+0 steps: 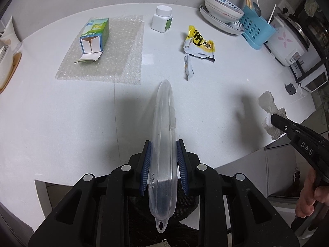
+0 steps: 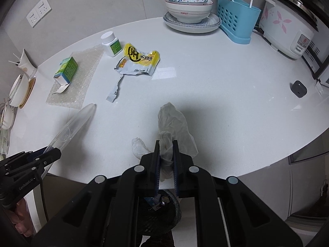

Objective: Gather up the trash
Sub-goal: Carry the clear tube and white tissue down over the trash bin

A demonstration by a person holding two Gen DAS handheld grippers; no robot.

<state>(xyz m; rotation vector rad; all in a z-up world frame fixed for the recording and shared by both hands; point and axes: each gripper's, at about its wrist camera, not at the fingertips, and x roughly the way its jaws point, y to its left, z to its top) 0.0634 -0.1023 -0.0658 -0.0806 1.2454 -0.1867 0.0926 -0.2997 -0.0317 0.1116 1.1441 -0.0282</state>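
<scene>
- The bowl [image 2: 188, 8] at the top of the right wrist view carries the red word "PERFECT" on its side; it sits on a plate [image 2: 213, 23] beside a blue utensil holder [image 2: 236, 18].
- The right gripper's body reads "DAS" in the left wrist view; the left gripper's body reads "GenRobot.AI" in the right wrist view.
- The yellow snack wrapper [image 1: 198, 43] bears large black characters, and the green-and-white carton [image 1: 94, 36] shows white characters along its side; I cannot read either.
- The left gripper [image 1: 163, 162] has its fingers clamped on a clear plastic case [image 1: 165, 135], low centre of its frame; its long axis runs up the frame, the tapered end pointing at the tabletop [image 1: 61, 123], the hanging loop toward the camera.
- The right gripper [image 2: 166, 160] has its fingers clenched on a crumpled tissue [image 2: 172, 121], lower centre of its frame, bunched upward past the fingertips.
- The carton lies open-ended on bubble wrap [image 1: 115, 61], beside a white pill bottle [image 1: 162, 19].
</scene>
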